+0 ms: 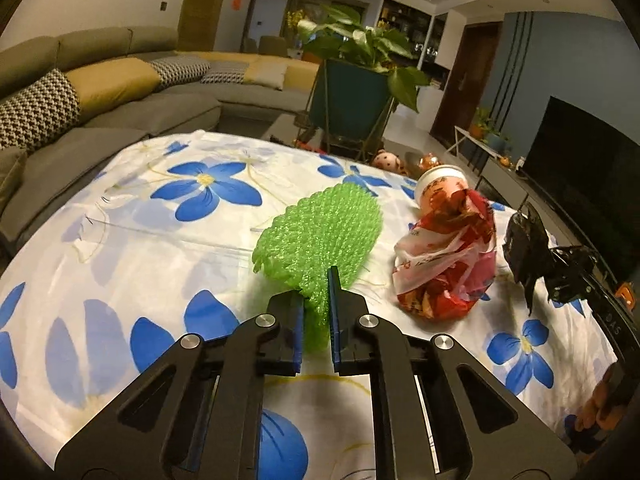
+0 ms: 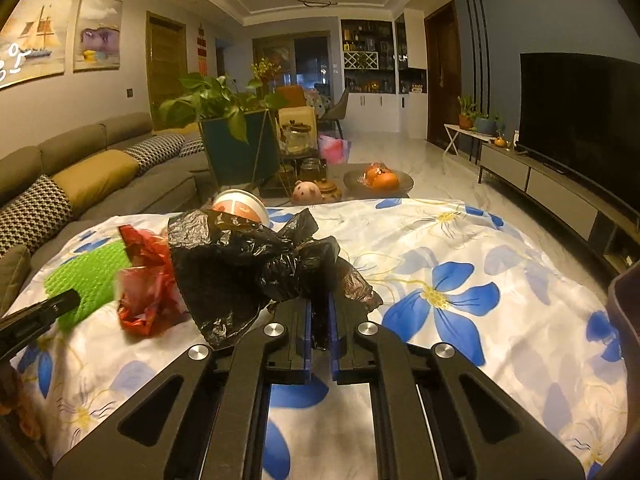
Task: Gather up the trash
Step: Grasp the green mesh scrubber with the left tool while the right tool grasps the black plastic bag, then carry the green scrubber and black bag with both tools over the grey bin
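Presently catalogued, working outward from the claws. Left gripper (image 1: 316, 292): jaws drawn narrow and pinching the near edge of the green bubble wrap (image 1: 320, 236), a scalloped sheet lying flat on the floral tablecloth (image 1: 140, 216) toward the middle of the tabletop; gripping the edge seems the only purchase on so flat a piece. Right gripper (image 2: 320, 312): jaws narrow, clamped on a fold of the crumpled black plastic bag (image 2: 248, 264), which stands raised off the cloth nearer the right side, presumably held up so it can be opened or carried as the collecting sack. Between the two items, just beside the green sheet: red-and-white plastic bag (image 1: 444, 256), scrunched, with printed red characters too blurred to read. Behind it, toward the far edge: paper cup (image 1: 440, 184), red print on white, lettering illegible. Beyond the far edge: potted plant (image 2: 224, 108), sofa (image 1: 120, 92), television (image 2: 580, 120), a bowl of oranges (image 2: 380, 178). No brand legible anywhere. Judgement: two pieces of trash secured, bag and cup yet to be gathered.
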`<state>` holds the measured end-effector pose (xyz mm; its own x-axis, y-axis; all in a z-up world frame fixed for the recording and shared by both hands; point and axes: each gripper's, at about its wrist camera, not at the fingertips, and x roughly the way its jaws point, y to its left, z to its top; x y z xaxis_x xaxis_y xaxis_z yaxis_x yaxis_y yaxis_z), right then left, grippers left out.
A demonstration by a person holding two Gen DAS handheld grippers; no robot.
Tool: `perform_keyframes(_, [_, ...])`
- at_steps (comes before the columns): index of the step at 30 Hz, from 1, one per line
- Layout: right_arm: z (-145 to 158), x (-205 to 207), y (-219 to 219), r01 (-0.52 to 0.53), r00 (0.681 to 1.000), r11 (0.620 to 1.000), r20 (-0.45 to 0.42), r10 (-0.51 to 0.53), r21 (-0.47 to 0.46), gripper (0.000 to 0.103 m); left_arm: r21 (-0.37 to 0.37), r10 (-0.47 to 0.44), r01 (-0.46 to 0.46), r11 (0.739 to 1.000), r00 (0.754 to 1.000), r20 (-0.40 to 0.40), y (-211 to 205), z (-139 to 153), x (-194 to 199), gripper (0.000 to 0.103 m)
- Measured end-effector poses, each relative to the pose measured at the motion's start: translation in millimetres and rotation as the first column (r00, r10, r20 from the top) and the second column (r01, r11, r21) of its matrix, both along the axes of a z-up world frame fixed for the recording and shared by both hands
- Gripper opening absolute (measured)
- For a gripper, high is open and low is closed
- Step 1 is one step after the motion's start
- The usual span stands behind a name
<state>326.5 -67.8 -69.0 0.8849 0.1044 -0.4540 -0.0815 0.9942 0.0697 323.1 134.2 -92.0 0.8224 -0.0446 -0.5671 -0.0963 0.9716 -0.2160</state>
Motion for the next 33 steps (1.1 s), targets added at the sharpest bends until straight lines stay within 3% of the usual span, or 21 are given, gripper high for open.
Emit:
perform_keyframes(4, [8.6, -18.0, -8.6, -0.003, 1.000, 1.000, 0.023, 0.003, 0.006, 0.007, 0.001, 0.009, -0.009, 1.000, 0.999, 0.049, -3.8, 11.1, -21.0, 0.009])
perform_keyframes(9, [18.5, -43.9, -23.8, 0.011, 0.998, 1.000, 0.055, -0.011, 0.014, 0.007, 0.083, 0.022, -0.032, 0.996, 0.993, 0.120, -21.7, 29.2, -59.3, 0.009])
perform_keyframes(17, [39.4, -96.1, -49.6, 0.022, 0.992, 0.999, 0.127, -0.025, 0.027, 0.007, 0.094, -0.014, 0.000, 0.996, 0.988, 0.156, -51.8, 51.2, -100.8, 0.009])
perform_keyframes(33, [60.6, -165.9, -111.9, 0.098, 0.973, 0.995, 0.209, -0.102, 0.027, 0.007, 0.201, -0.203, 0.162, 0.966, 0.956, 0.209, -162.4, 80.3, -137.8, 0.009])
